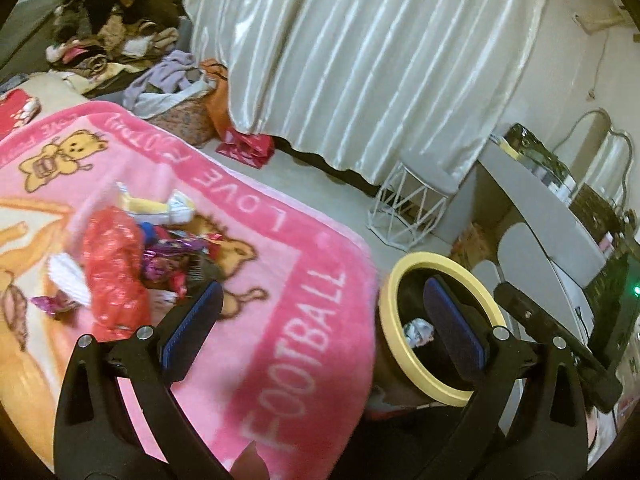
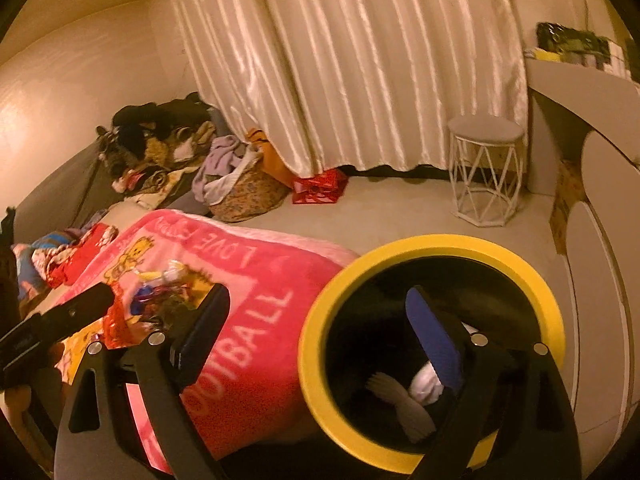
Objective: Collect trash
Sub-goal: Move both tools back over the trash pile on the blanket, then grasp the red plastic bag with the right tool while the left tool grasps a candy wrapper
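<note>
A pile of trash lies on the pink blanket [image 1: 304, 300]: a red plastic bag [image 1: 114, 268], shiny purple wrappers [image 1: 172, 260] and yellow-white packets [image 1: 154, 204]. A black bin with a yellow rim [image 1: 440, 264] stands beside the bed on the right; crumpled paper [image 1: 418, 330] lies inside. My left gripper [image 1: 324, 320] is open and empty, above the blanket edge and bin. My right gripper [image 2: 320, 336] is open and empty over the bin [image 2: 360, 276], which holds a white plastic fork [image 2: 404, 404] and white wad [image 2: 428, 384]. The pile [image 2: 160, 292] shows at the left.
A white wire stool [image 2: 486, 172] stands on the floor by the cream curtain [image 2: 352, 60]. A laundry basket [image 2: 248, 196] and a clothes heap [image 2: 160, 136] sit at the back left. A red bag [image 2: 318, 188] lies on the floor. A grey desk [image 1: 552, 216] is at the right.
</note>
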`<state>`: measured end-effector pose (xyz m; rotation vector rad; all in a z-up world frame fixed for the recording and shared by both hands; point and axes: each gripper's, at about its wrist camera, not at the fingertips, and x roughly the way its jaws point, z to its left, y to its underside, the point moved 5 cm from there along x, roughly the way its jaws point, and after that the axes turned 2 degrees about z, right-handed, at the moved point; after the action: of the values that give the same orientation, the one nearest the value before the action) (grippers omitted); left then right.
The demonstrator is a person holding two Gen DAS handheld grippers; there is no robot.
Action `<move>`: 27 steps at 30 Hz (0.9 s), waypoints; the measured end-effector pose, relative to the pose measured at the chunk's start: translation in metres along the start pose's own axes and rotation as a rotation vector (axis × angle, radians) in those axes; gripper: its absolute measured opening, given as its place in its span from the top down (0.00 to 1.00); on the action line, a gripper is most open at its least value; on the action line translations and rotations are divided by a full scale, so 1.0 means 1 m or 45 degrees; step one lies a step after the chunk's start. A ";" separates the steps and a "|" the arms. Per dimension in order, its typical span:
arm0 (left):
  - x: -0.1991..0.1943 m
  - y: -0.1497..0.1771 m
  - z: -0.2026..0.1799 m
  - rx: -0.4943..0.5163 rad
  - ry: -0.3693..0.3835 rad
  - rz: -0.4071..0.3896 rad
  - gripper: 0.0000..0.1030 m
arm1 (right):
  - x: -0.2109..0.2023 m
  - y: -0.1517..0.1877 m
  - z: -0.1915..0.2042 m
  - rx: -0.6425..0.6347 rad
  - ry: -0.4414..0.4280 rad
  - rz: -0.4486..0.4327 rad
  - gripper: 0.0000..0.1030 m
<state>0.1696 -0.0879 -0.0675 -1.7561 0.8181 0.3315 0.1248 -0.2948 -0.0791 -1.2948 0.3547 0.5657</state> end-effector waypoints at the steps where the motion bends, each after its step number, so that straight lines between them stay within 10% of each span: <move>1: -0.002 -0.001 0.004 -0.006 -0.010 -0.009 0.10 | 0.000 0.000 0.007 -0.012 -0.014 -0.005 0.15; 27: -0.058 -0.009 0.127 -0.225 -0.237 -0.130 0.10 | 0.030 0.042 0.159 -0.362 -0.280 0.124 0.13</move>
<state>0.1565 0.0512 -0.0705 -1.8909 0.5778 0.5031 0.1150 -0.1283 -0.0894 -1.4755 0.1584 0.8561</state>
